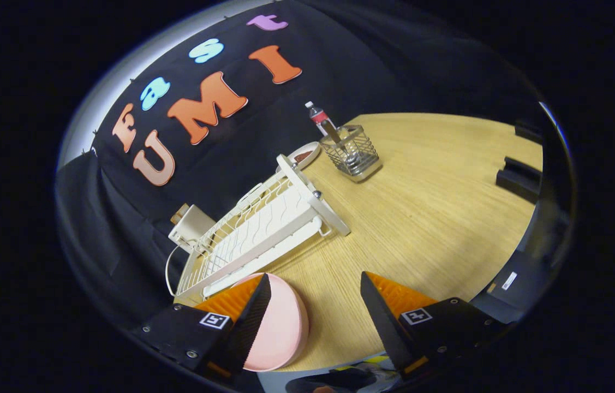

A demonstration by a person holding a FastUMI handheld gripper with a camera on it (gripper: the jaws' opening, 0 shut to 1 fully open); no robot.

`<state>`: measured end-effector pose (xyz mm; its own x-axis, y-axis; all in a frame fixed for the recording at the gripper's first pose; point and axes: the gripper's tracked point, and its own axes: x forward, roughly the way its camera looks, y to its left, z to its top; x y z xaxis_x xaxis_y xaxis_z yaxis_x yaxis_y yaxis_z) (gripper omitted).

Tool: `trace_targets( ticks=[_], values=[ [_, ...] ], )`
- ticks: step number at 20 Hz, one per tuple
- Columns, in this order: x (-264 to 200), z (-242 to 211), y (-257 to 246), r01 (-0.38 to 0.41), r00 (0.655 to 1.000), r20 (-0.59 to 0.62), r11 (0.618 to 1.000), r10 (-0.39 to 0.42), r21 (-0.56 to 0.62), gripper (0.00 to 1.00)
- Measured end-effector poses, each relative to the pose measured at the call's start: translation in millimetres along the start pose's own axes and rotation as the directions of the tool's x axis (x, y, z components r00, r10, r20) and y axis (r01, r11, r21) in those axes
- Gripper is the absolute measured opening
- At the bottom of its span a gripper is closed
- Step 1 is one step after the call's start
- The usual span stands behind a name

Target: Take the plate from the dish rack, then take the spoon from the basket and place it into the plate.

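Pink plate (pixel 281 327) lies on the table (pixel 427 218) beside my gripper's (pixel 315 322) spread jaws; spoon (pixel 340 143) stands in the far basket (pixel 352 153).

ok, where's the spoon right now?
In the wire basket far across the table, past the dish rack; the spoon stands well beyond the open tool.

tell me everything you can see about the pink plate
The pink plate is round, pale pink and matte, plastic or ceramic by its look, with a raised rim and nothing in it. It lies flat on the wooden table, just in front of the white dish rack, already out of it. The open gripper has one finger over the plate's near side, hiding part of it; whether that finger touches it is unclear.
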<state>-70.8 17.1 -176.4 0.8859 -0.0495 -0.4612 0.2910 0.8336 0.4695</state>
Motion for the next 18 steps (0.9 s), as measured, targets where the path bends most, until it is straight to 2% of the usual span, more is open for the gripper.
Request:
trace_targets(
  ticks=[6,12,18],
  values=[
    [-14,33,0,0.006,0.996,0.091,0.988,0.008,-0.153,0.98],
    [-26,60,9,-0.003,0.986,0.159,0.958,0.051,-0.288,0.98],
    [-30,101,11,0.033,0.957,0.277,0.919,0.084,-0.393,0.98]
  ],
)
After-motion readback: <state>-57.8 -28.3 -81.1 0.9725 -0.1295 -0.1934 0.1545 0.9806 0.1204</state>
